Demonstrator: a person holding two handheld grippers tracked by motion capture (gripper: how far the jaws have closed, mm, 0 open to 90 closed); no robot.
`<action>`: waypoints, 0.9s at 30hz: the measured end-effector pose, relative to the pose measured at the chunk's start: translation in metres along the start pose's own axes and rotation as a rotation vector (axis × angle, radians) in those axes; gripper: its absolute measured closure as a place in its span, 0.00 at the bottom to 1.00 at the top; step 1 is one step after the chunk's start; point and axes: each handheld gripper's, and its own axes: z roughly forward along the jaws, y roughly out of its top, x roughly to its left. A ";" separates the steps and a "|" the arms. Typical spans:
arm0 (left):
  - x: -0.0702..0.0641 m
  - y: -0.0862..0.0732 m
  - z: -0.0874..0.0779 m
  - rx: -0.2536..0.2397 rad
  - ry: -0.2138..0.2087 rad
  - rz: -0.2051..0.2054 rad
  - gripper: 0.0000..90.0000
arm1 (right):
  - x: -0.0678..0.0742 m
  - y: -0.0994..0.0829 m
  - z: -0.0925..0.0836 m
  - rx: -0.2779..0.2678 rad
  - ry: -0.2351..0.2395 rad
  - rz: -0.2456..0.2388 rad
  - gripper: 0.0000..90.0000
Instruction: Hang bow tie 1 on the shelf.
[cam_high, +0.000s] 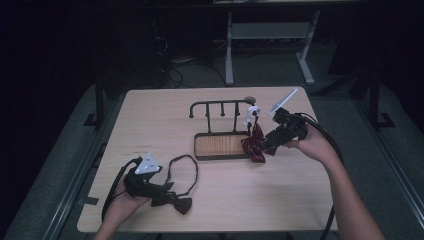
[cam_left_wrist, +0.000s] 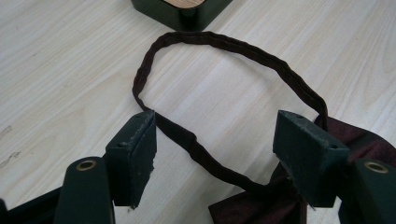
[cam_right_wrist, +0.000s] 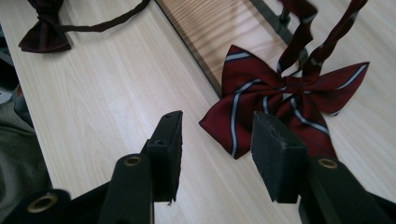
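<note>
A dark red bow tie with pale stripes hangs by its strap from the right end of a black rack, and its bow rests at the corner of the rack's wooden base. My right gripper is open just beside it, and the pads hold nothing. A plain dark bow tie lies at the front left, with its strap loop flat on the table. My left gripper stands open over that strap, next to the bow.
The light wooden table has bare room at the left and the front right. The rack's base corner lies just beyond the strap loop. A white clasp sits on the rack's right end. A desk frame stands behind the table.
</note>
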 end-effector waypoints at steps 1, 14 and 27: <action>0.000 0.000 0.001 -0.002 0.001 -0.002 0.34 | 0.000 -0.002 0.001 -0.001 0.001 0.003 0.58; 0.000 0.000 0.001 0.006 0.000 0.003 0.34 | 0.003 -0.020 0.014 -0.010 0.018 0.021 0.55; -0.001 0.000 0.002 0.009 -0.001 -0.003 0.35 | 0.009 -0.035 0.026 0.002 0.025 0.016 0.52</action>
